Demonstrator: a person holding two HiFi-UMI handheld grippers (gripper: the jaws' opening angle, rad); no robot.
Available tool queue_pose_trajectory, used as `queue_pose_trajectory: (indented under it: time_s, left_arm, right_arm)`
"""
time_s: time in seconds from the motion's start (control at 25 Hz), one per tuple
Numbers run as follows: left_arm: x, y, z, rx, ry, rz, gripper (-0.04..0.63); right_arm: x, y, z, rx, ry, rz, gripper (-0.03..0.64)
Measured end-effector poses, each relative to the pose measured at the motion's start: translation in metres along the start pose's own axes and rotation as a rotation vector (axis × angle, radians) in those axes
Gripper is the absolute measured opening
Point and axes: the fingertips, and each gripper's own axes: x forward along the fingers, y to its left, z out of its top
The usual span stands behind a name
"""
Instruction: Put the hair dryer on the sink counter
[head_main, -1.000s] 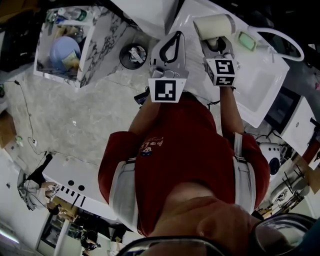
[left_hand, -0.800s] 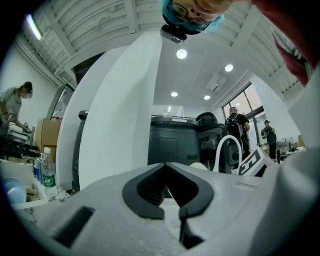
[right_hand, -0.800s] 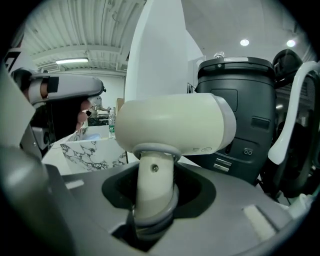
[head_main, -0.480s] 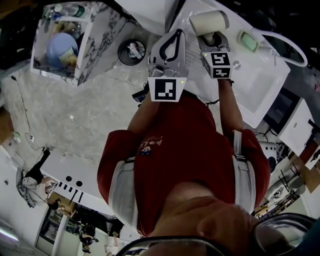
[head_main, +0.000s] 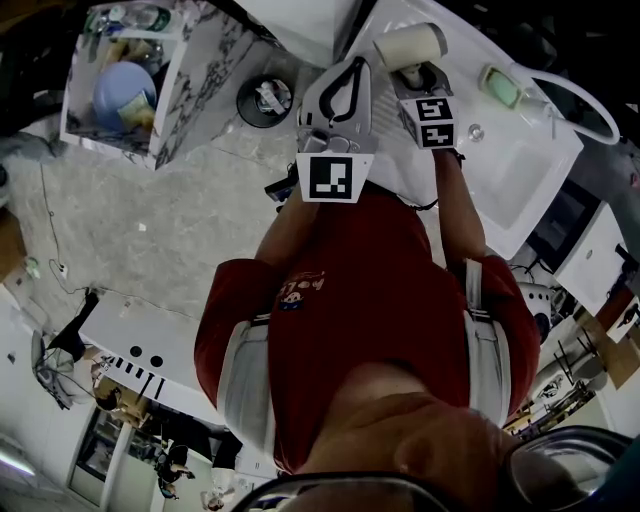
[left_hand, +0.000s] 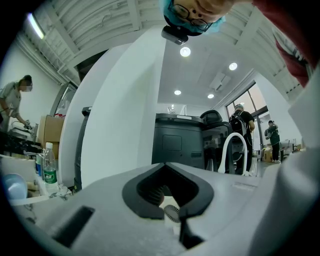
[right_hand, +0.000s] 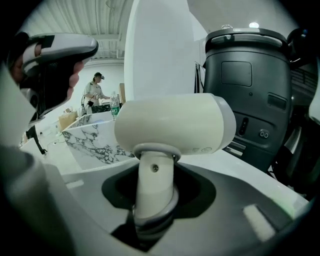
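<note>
A person in a red shirt (head_main: 350, 290), seen from overhead, stands at a white sink tabletop (head_main: 500, 220) with a gripper in each hand. The right gripper (head_main: 425, 78) is clamped on the handle of a cream hair dryer (head_main: 410, 45). In the right gripper view, that handle stands upright between the jaws of the right gripper (right_hand: 155, 200), which press on it from both sides. The barrel of the hair dryer (right_hand: 175, 122) lies crosswise just above them.

From the head view the hair dryer sits over the tabletop's far left end, beside the basin; whether it touches the surface cannot be told. A curved white faucet (head_main: 575, 90) and a green soap dish (head_main: 500, 85) lie well to its right.

The left gripper (head_main: 348, 75) is held just beside the right one, its jaws drawn together at the tips with nothing between them, as the left gripper view confirms (left_hand: 167, 185). Off to the left stand a round black bin (head_main: 265, 100) and a marble-patterned box (head_main: 190, 90) holding a blue bowl (head_main: 125, 90).
</note>
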Motion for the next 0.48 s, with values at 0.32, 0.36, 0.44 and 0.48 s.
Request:
queue_pose_trajectory:
  time_s: [0.32,0.36,0.44,0.48]
  left_arm:
    - [0.000,0.006,-0.008,0.013,0.028,0.004,0.002]
    - [0.000,0.007,-0.009,0.011,0.031,0.007,0.002]
    - [0.000,0.008,-0.010,0.005,0.035,0.012,0.002]
    - [0.000,0.008,-0.011,0.007,0.038,0.014,0.002]
  right_arm:
    - [0.018,0.005,-0.026,0.010,0.073,0.031,0.156]
    - [0.019,0.006,-0.028,0.014,0.079,0.037,0.156]
    - [0.023,0.007,-0.033,0.021,0.094,0.050,0.156]
    - [0.025,0.008,-0.036,0.023,0.102,0.056,0.156]
